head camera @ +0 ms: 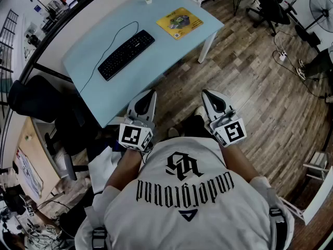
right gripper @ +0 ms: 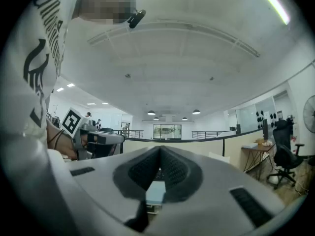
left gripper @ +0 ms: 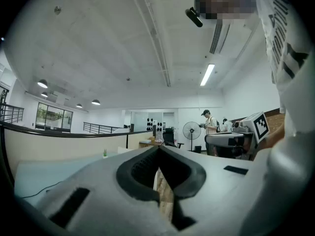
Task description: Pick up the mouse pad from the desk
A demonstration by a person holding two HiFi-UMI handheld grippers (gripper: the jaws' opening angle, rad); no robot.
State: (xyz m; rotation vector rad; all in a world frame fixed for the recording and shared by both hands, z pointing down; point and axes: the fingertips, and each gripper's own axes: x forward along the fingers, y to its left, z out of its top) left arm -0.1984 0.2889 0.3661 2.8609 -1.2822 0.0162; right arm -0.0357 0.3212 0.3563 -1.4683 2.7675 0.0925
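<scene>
Two things are empty: the left gripper (head camera: 149, 94) and right gripper (head camera: 207, 94), mid-frame, fingers closed on nothing, well apart from the mouse pad (head camera: 180, 22) lying untouched on the table (head camera: 99, 43) up top.

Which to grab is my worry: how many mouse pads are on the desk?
1. The yellow mouse pad lies at the desk's far right corner, right of the black keyboard. None seems hidden.
</scene>
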